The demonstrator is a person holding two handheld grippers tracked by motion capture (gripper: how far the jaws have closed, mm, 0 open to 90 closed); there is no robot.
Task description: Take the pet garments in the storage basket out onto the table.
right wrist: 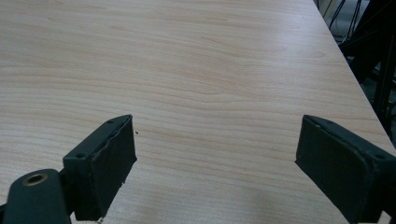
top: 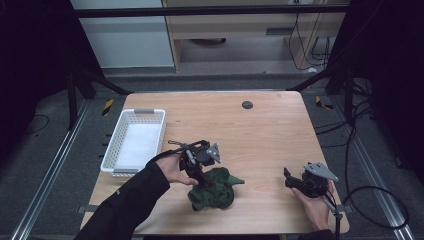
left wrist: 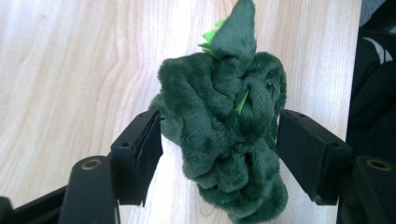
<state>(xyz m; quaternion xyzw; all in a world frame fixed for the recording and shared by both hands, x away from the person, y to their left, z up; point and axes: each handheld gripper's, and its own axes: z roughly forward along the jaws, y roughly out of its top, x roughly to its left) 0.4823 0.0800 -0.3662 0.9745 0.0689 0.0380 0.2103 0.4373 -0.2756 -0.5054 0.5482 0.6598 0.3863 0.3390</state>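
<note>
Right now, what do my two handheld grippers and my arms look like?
Both are black. The left gripper and right gripper each carry a grey three-cornered plate on top and end in two flat, rectangular black pads with small screw holes. A black cable trails from the right gripper. The left arm wears a black long sleeve.

white basket (top: 134, 142) on wooden table (top: 260, 130), black disc (top: 247, 104)

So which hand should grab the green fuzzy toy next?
Probably the left. The left gripper is open right around the green toy, while the right gripper is open over bare table, off to the side.
</note>
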